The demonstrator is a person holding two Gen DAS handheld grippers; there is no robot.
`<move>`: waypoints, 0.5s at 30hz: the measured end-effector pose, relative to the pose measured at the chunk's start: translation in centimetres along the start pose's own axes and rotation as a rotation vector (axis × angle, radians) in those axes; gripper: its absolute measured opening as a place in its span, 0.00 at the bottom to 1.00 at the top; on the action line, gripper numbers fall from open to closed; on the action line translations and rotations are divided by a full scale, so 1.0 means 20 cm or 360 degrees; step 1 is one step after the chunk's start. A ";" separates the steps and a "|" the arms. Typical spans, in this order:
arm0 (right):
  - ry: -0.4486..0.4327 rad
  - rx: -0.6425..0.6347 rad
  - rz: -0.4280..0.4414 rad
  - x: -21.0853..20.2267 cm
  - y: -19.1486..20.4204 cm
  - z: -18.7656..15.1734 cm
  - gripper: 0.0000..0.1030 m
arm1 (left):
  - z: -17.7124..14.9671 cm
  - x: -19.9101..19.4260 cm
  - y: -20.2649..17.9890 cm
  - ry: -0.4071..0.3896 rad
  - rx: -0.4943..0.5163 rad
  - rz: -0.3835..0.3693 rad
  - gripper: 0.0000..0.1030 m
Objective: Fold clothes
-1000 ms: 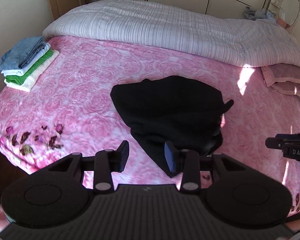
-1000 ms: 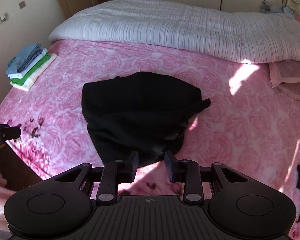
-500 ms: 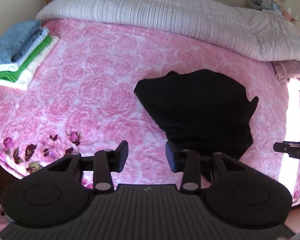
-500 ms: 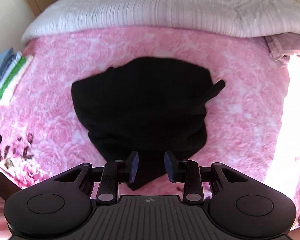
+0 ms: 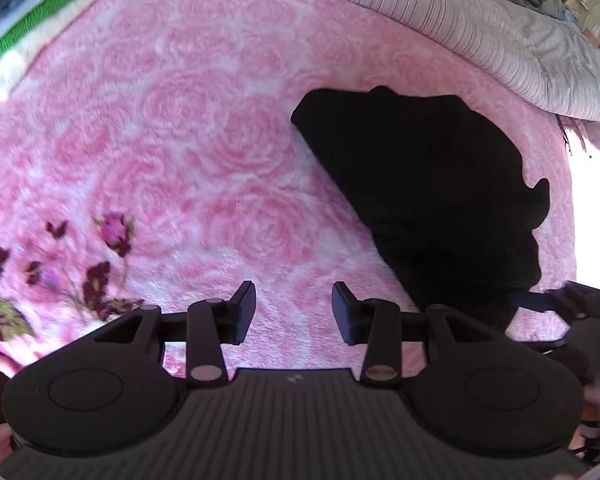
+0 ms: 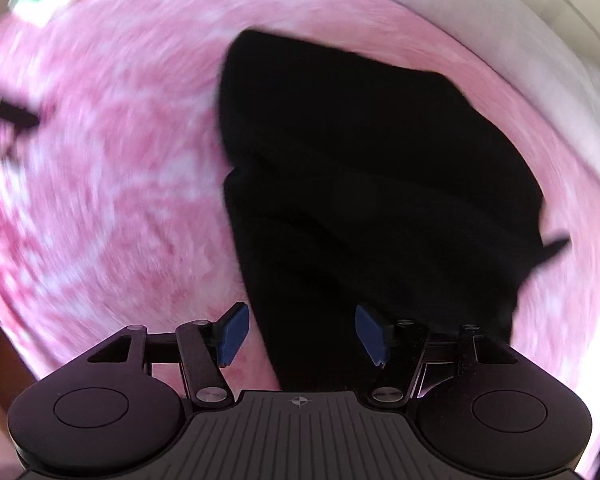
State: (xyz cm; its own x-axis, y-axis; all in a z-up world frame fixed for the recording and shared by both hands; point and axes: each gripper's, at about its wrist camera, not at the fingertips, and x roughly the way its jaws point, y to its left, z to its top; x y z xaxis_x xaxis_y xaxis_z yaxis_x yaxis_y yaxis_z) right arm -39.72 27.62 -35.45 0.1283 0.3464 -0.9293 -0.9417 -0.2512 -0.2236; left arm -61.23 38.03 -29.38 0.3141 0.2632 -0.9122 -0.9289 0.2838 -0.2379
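Both grippers have dropped way closer to the pink rose blanket [image 5: 188,128] than a second ago, so the whole bed fills the views now and the black garment [image 6: 380,184] looks huge from the right side. That garment is lying in a loose, rumpled heap on the blanket, not spread flat, so I'd guess the plan is to grab its near edge and straighten it before any actual folding. From the left gripper [image 5: 294,312] it sits ahead and off to the right, with only bare blanket between the jaws, which are about half open and holding nothing. The right gripper [image 6: 302,336] is right over the garment's near end; its jaws have just been opening wide, the cloth runs under the gap but the pads aren't pinching it yet. Looks like it's lining up a grab there. Far ahead-left of the left gripper is the folded stack [image 5: 24,12], probably where finished pieces go.
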 end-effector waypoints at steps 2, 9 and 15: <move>-0.0065 -0.0190 -0.0063 0.10 0.10 -0.03 0.61 | -0.03 0.04 0.02 -0.0007 -0.0017 -0.0008 0.36; -0.0229 -0.0487 -0.0236 0.34 0.25 -0.11 0.61 | -0.14 0.13 0.08 -0.0016 -0.0102 0.0025 0.36; -0.0268 -0.0355 -0.0187 0.31 0.16 -0.11 0.08 | -0.18 0.13 0.06 -0.0015 -0.0144 0.0088 0.36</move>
State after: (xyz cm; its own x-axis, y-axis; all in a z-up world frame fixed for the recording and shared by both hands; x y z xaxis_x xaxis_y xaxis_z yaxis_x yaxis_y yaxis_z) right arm -41.21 27.08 -42.61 0.1613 0.5251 -0.8356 -0.8295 -0.3867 -0.4031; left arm -62.33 35.73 -33.17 0.2635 0.2848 -0.9217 -0.9585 0.1847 -0.2170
